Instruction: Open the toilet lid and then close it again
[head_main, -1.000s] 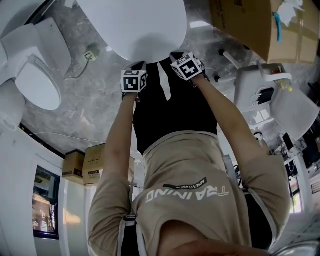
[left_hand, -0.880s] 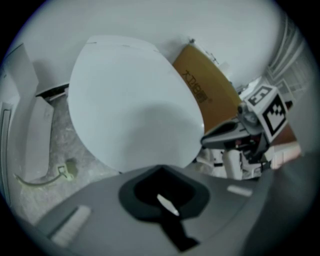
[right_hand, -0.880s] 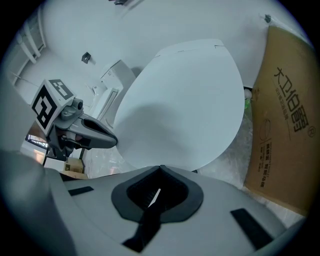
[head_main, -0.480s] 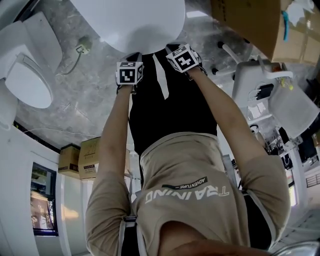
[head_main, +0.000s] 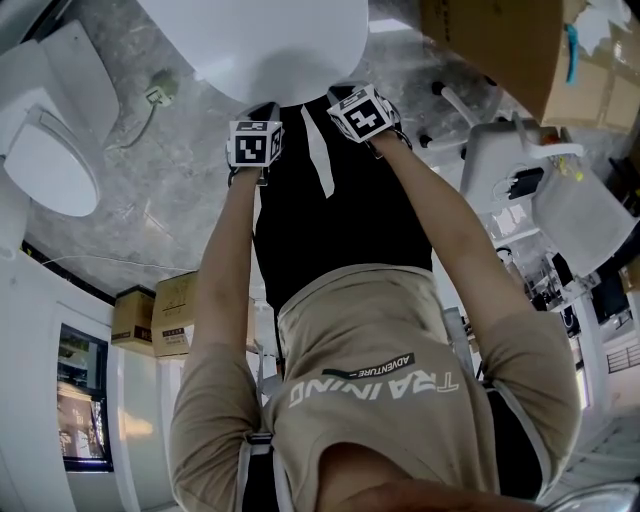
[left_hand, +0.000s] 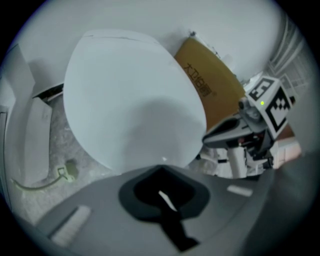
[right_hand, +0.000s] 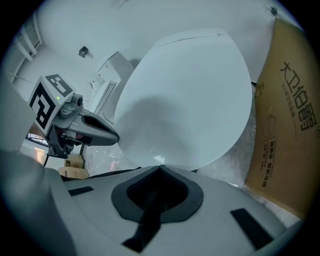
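Observation:
The white oval toilet lid (head_main: 262, 40) lies flat at the top of the head view. It fills the left gripper view (left_hand: 130, 100) and the right gripper view (right_hand: 190, 100). Both grippers are held side by side at its front rim. My left gripper (head_main: 252, 112) has its jaws together, and their tips (left_hand: 162, 161) sit right at the lid's edge. My right gripper (head_main: 345, 98) is shut too, its tips (right_hand: 160, 165) at the same rim. Neither holds anything. Each shows in the other's view, the right gripper (left_hand: 230, 134) and the left gripper (right_hand: 97, 132).
A second white toilet (head_main: 50, 150) stands at the left on the grey marbled floor (head_main: 170, 200). A large cardboard box (head_main: 500, 50) leans beside the lid at the right. White fixtures (head_main: 570, 210) crowd the right side. A plug and cable (head_main: 158, 95) lie on the floor.
The whole head view has shifted slightly. Both grippers stay side by side at the lid's front rim, and the lid has not visibly lifted.

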